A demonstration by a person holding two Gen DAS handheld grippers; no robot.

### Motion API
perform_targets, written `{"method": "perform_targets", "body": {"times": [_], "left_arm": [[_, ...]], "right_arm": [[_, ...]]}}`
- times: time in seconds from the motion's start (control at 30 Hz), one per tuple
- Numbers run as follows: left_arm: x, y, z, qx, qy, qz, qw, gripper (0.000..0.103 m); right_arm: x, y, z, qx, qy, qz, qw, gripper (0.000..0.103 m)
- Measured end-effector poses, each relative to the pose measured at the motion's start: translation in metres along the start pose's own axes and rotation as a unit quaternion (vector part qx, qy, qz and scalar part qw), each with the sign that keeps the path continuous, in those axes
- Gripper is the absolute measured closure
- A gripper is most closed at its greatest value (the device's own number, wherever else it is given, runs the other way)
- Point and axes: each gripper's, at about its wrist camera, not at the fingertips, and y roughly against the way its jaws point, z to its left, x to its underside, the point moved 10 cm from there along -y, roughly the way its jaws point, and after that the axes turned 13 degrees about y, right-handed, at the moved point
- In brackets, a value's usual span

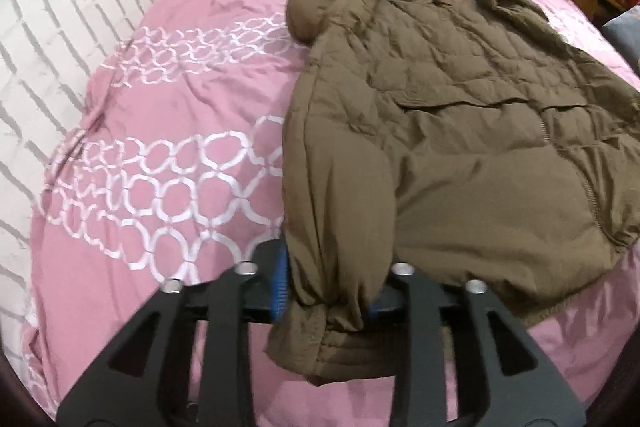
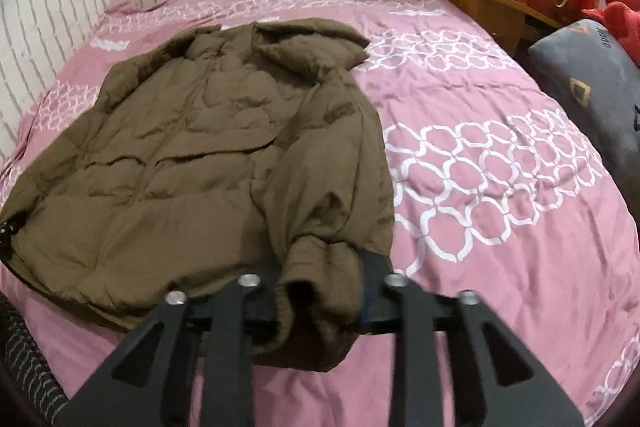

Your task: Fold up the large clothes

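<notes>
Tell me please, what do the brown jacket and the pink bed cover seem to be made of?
The olive-brown puffer jacket looks like thin matte synthetic shell, probably nylon or polyester, with soft filling: quilted puffy panels, fine wrinkles, a zipper down the front. The pink bed cover looks like soft woven cloth, perhaps cotton, matte, with a printed white ring pattern and shallow creases. Each gripper, left and right, clamps a sleeve cuff.

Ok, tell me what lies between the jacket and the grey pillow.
Only bare pink bedspread with white ring print separates the olive jacket from the grey pillow; the right wrist view shows it.
</notes>
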Motion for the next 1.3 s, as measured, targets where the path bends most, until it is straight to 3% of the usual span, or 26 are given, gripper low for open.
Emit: {"method": "perform_targets", "body": {"times": [0.07,0.13,0.2,0.27,0.33,0.5,0.67,1.0,1.3], "left_arm": [[-0.003,0.002,0.001,-0.013,-0.001,-0.012,0.9998,0.047],[-0.003,0.014,0.011,-0.023,0.002,-0.032,0.9992,0.022],[-0.012,0.018,0.014,-0.028,0.009,-0.046,0.9985,0.016],[-0.002,0.025,0.022,-0.026,0.017,-0.046,0.9985,0.015],[0.010,0.038,0.036,-0.024,0.026,-0.044,0.9984,0.015],[0.009,0.048,0.048,-0.025,0.028,-0.065,0.9972,0.007],[-0.003,0.058,0.060,-0.026,0.028,-0.081,0.9960,0.003],[-0.029,0.053,0.068,-0.024,0.027,-0.075,0.9965,0.003],[-0.074,0.027,0.038,-0.007,0.024,-0.065,0.9976,0.003]], "right_arm": [[0.000,0.002,-0.005,0.019,-0.009,-0.002,1.000,0.058],[0.000,0.008,-0.007,0.036,-0.011,-0.008,0.999,0.048],[-0.004,0.015,-0.010,0.055,-0.010,-0.016,0.998,0.045],[-0.009,0.022,-0.014,0.070,-0.012,-0.030,0.997,0.042],[-0.015,0.028,-0.017,0.076,-0.018,-0.048,0.996,0.033],[-0.029,0.045,-0.023,0.085,-0.033,-0.098,0.991,0.021],[-0.036,0.058,-0.032,0.096,-0.054,-0.124,0.986,0.015],[-0.044,0.046,-0.022,0.056,-0.062,-0.087,0.993,0.010],[-0.079,0.015,-0.012,0.040,-0.027,-0.051,0.998,0.008]]}}
